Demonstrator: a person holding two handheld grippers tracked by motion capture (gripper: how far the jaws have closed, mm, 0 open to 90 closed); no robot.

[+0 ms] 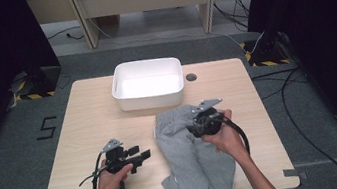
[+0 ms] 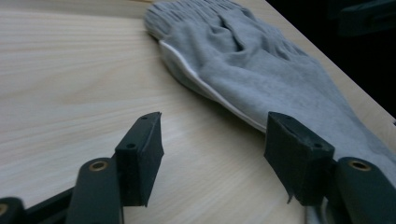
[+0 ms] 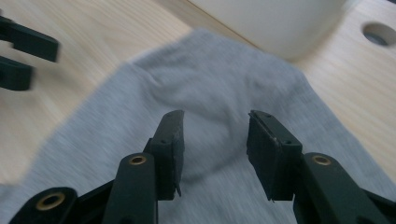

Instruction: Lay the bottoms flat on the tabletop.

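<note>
A grey garment (image 1: 194, 159) of soft knit lies crumpled and partly folded on the table's near right, running from about twelve o'clock, ribbed waistband there, toward six o'clock at the edge.

High view: overhead, facing forward across the table (image 1: 89, 116). Gripper views: low, close, along their jaws. All three share the grey cloth (image 1: 191, 157) (image 2: 261, 79) (image 3: 205, 88).
</note>
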